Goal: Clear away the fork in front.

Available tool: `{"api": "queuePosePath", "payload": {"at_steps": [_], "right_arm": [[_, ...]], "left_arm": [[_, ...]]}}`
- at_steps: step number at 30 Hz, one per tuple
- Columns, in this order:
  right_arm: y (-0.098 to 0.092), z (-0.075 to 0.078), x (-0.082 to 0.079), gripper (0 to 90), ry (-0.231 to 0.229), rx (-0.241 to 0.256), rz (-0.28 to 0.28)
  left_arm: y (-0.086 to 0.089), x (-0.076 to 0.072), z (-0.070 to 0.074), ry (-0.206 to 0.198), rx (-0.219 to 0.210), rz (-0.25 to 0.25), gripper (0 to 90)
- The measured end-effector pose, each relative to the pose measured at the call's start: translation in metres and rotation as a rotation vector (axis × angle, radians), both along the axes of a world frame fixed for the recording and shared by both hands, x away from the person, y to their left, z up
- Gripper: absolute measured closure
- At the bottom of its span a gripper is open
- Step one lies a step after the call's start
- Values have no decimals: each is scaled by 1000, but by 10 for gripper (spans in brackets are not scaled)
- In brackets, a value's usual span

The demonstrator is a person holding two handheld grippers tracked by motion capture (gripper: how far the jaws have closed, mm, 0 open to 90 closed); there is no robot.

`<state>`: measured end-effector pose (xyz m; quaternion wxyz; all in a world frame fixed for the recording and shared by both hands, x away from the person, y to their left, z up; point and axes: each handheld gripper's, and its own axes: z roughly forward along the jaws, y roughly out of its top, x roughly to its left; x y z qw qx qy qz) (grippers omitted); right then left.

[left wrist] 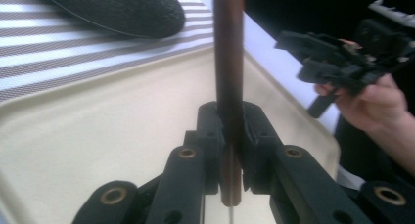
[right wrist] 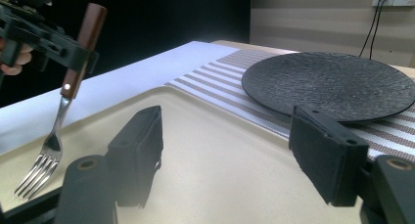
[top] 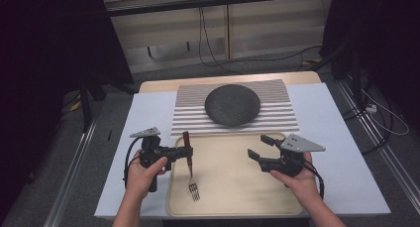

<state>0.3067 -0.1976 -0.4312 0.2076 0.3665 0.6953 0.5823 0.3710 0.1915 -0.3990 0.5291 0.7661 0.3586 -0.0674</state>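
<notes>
A fork (top: 190, 171) with a brown wooden handle hangs tines down over the left part of a beige tray (top: 237, 197). My left gripper (top: 186, 151) is shut on that handle (left wrist: 228, 62), gripping it near its lower half. Whether the tines (right wrist: 34, 177) touch the tray I cannot tell. My right gripper (top: 260, 146) hovers over the tray's right part, open with nothing between its fingers (right wrist: 139, 145). It points toward the fork. A dark round plate (top: 232, 104) lies on a striped placemat (top: 285, 119) just beyond the tray.
A pale blue cloth (top: 148, 113) covers the table under the tray and placemat. Table edges lie at left, right and front. Cables run over the floor (top: 233, 63) behind the table and at its right.
</notes>
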Motion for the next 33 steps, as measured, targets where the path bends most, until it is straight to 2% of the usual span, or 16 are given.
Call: {"api": "queuePosePath", "payload": {"at_steps": [2, 5, 11, 14, 17, 23, 33], "right_arm": [[0, 0, 0, 288, 0, -4, 2], [1, 0, 0, 288, 0, -7, 2], [-1, 1, 0, 284, 0, -6, 3], [-3, 0, 0, 284, 2, -4, -4], [-4, 0, 0, 282, 2, -6, -5], [-4, 2, 0, 278, -6, -20, -8], [-7, 5, -1, 277, -6, -26, -16]], "left_arm": [[1, 1, -4, 2, 2, 15, 785], [1, 2, -10, -10, 38, 24, 764], [-1, 3, -19, -21, 92, 14, 729], [-1, 2, -21, -21, 96, 22, 723], [-2, 0, -22, -25, 122, 14, 713], [-7, -1, -26, -22, 141, 10, 707], [-3, 1, -32, -16, 139, 31, 696]]}}
